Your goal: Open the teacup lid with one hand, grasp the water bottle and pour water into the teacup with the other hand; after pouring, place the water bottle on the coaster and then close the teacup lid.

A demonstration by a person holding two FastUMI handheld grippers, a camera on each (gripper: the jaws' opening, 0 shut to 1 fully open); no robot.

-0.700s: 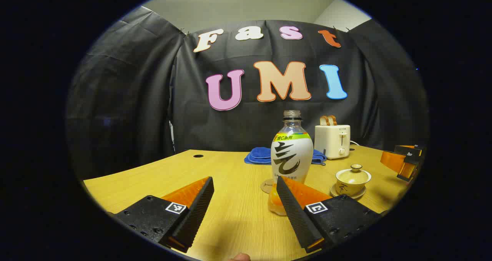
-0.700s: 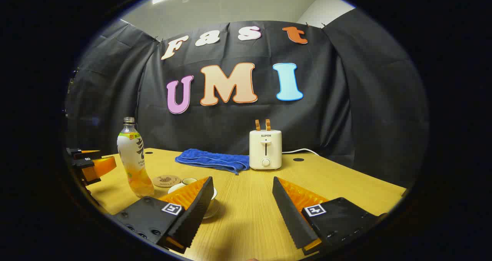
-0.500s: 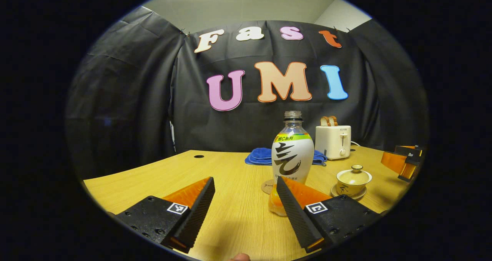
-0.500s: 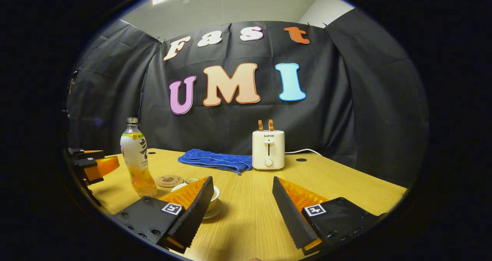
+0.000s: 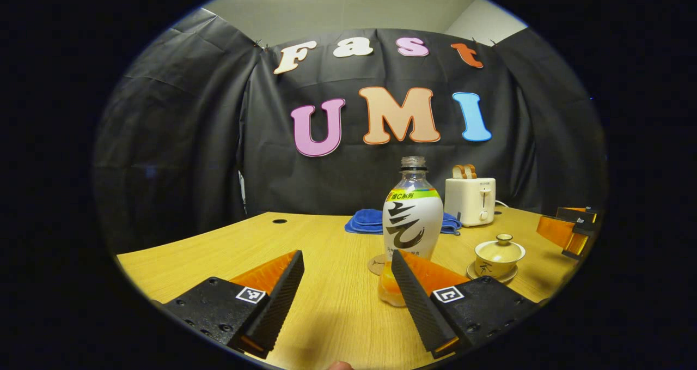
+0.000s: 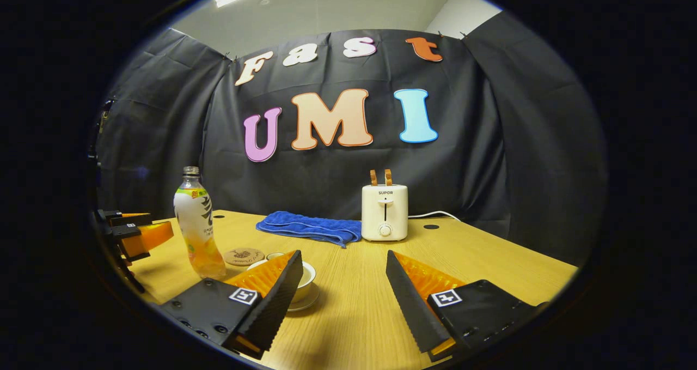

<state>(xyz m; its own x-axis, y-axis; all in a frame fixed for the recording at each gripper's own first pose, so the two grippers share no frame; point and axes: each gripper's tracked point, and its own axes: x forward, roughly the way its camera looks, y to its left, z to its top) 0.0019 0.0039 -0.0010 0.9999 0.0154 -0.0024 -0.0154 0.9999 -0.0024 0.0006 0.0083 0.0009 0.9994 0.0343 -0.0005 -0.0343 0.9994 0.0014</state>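
Tabletop: water bottle (image 5: 412, 217) beyond left gripper (image 5: 346, 283) (spread).

Right gripper view: own left finger (image 6: 272, 288) hides most of teacup (image 6: 306, 276). Left gripper view: own right finger (image 5: 416, 299) covers water bottle (image 5: 412, 223) base, half the coaster (image 5: 377, 264).

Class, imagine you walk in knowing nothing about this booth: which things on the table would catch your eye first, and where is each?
The tall water bottle stands uncapped near the table's middle, orange liquid at its bottom, just ahead of the open left claw. Right of it sits the lidded teacup on its saucer, with a round coaster lying beside the bottle. At the back, a white toaster holding two slices stands next to a folded blue towel.
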